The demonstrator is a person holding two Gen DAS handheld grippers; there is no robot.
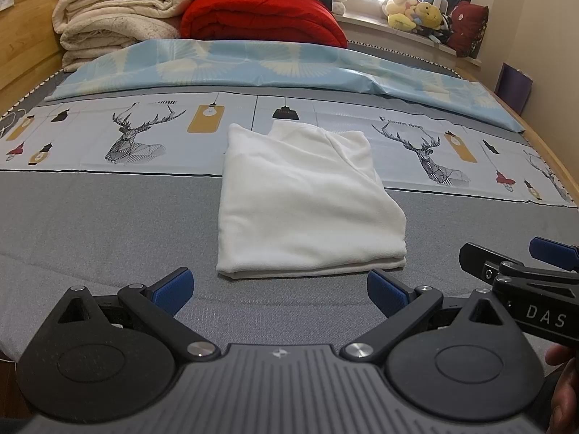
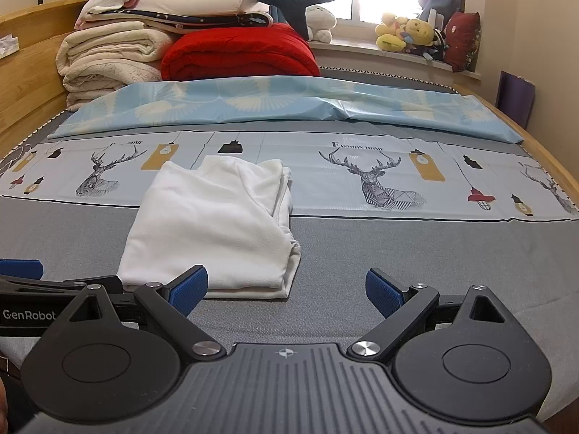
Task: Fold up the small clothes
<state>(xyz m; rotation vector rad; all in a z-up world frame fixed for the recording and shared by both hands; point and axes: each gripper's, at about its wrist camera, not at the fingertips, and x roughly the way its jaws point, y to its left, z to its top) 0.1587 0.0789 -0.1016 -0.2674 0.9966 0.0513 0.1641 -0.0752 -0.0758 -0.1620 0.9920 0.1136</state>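
The white garment [image 1: 307, 202] lies on the grey bed cover [image 1: 101, 224] already folded into a rough rectangle, its near hem stacked in several layers and its far end reaching onto the printed deer sheet [image 1: 137, 137]. Seen from the left gripper [image 1: 278, 291], it sits straight ahead, just beyond the fingertips and a little to the right of centre. From the right gripper [image 2: 286, 291] it lies ahead and to the left, its near corner just past that gripper's left pad.

Both grippers are spread wide and hold nothing; their blue pads are clear of the cloth. The two tools sit side by side, close together.

The risks from here come mostly from the loose layers. On the garment's right side the stacked edges are uneven and a fold bulges out, so a pinch there could catch only the top layer and peel the stack open. A grab at the near hem that misses the bottom layer would likely drag the bundle across the cover instead of lifting it. If the two grippers pull at different heights or speeds, the fold would probably skew. The soft fabric may also slip from the pads if gripped too near the edge.

Farther off, a blue patterned quilt [image 1: 275, 65], a red quilt [image 1: 260, 18], stacked cream blankets [image 1: 115, 21] and plush toys [image 1: 416, 12] on the sill are well clear.
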